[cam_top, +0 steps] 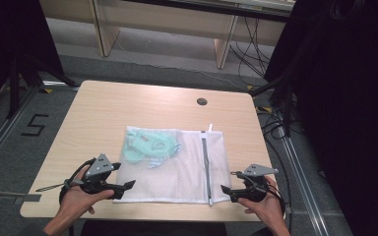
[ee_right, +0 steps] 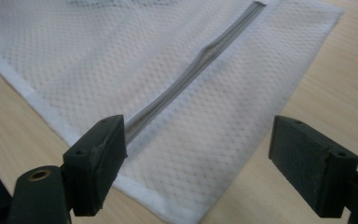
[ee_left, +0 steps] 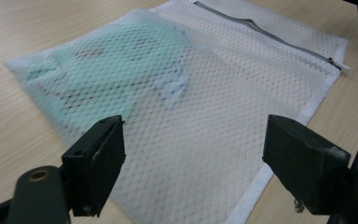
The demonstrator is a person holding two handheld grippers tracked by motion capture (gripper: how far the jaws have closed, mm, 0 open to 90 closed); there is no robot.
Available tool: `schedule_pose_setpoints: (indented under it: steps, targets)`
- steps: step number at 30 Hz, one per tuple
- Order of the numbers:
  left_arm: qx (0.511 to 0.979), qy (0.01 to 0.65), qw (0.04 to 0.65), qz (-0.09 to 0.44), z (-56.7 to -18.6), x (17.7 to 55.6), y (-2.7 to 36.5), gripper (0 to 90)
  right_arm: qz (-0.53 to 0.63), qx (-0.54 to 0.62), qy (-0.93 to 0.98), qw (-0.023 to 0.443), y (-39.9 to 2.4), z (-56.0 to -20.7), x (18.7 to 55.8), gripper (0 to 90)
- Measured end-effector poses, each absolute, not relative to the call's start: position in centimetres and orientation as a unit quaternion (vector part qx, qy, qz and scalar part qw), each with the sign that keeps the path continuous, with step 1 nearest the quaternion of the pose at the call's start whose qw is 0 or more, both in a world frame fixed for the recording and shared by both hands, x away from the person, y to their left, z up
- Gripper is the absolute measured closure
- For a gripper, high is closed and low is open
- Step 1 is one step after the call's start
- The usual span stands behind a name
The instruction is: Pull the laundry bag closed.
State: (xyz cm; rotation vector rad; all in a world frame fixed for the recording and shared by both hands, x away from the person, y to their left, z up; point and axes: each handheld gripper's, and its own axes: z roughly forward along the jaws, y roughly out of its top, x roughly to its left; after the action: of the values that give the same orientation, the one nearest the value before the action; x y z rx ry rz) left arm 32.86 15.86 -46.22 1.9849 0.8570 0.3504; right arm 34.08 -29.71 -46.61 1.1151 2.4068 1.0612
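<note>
Floor mark: a black "5" (cam_top: 33, 125) stood at left of the high view.
Mesh bag (cam_top: 177, 167): lay flat, centre of the table (cam_top: 103, 113).
Left gripper (cam_top: 126, 187): released, at the bag's lower-left corner.
Right gripper (cam_top: 225, 190): released, at its lower-right corner.

Light wooden table (cam_top: 103, 113) with a round grommet (cam_top: 202, 102) near the far edge. Grey floor (cam_top: 147, 56) beyond, marked with a black "5" (cam_top: 33, 125) at left. Pale wooden furniture legs (cam_top: 106, 29) at the far side, loose cables (cam_top: 248, 44) and black drapes (cam_top: 354, 98) right.
</note>
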Motion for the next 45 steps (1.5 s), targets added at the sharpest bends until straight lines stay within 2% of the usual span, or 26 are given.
schedule_pose_setpoints:
  steps: [9,25,26,39,40,42,45]
  targets:
    - [0.813,0.335,0.456,0.138,-46.3,32.9,14.7,20.3,0.351,0.355,0.860,0.104,-27.7,-47.2,33.7,23.9]
    - [0.825,0.315,0.451,0.129,-46.7,33.4,12.6,20.8,0.297,0.302,0.903,0.066,-24.8,-48.7,33.3,28.8]
    - [0.827,0.320,0.446,0.124,-46.7,33.4,12.5,20.9,0.300,0.285,0.907,0.076,-24.8,-48.9,33.5,28.9]
    - [0.832,0.307,0.446,0.123,-46.7,33.5,12.6,21.2,0.261,0.273,0.924,0.066,-24.2,-49.3,33.4,45.3]
    - [0.831,0.308,0.448,0.122,-46.8,33.5,12.6,21.2,0.261,0.290,0.919,0.062,-24.3,-49.2,33.5,50.7]
    - [0.834,0.306,0.440,0.127,-46.8,33.4,12.6,21.3,0.267,0.301,0.914,0.060,-24.4,-49.2,33.5,52.4]
    - [0.834,0.306,0.441,0.126,-46.8,33.4,12.6,21.4,0.270,0.296,0.915,0.056,-24.7,-49.1,33.7,59.7]
